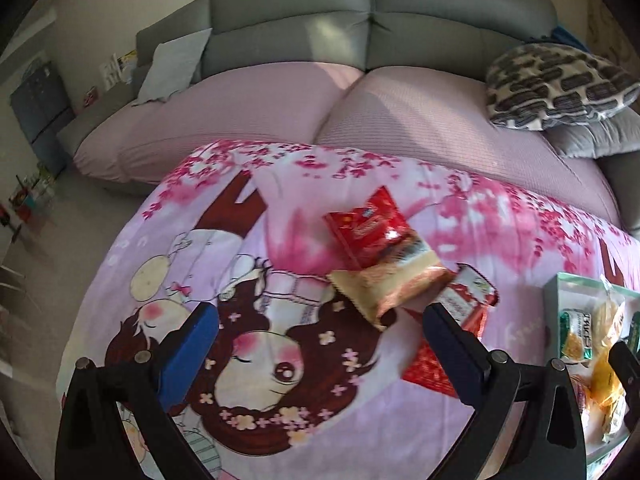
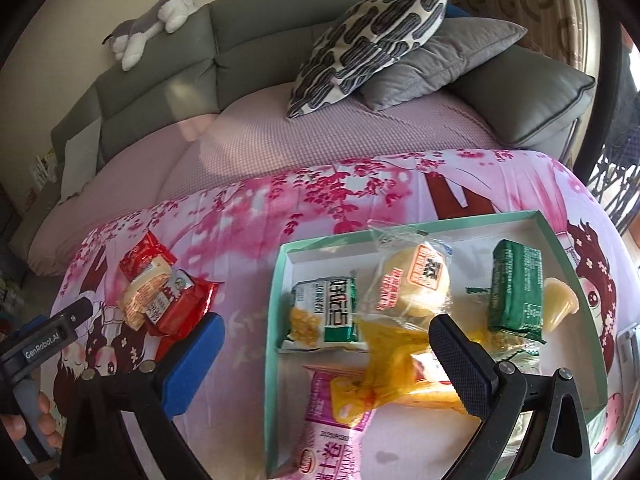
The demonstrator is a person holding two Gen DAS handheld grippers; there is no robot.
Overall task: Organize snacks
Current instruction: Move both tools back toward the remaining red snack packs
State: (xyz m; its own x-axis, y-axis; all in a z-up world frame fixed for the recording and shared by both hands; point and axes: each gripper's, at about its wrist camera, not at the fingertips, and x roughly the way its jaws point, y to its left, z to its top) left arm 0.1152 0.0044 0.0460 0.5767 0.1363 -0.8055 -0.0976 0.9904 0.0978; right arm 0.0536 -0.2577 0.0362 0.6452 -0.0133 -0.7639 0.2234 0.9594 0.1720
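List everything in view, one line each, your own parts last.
red packets: at least two, red, piled on cloth left of box
beige packet: one, on the red pile
box: one, mint-green rim, on cloth
green packets: two, in box
bun: one, yellow, clear wrap, in box
yellow packets: unclear count, box front
pink packet: one, box front
jelly cup: one, yellow, in box
cushions: two, patterned and grey, sofa
plush dog: one, grey-white, sofa back
left gripper: open
right gripper: open
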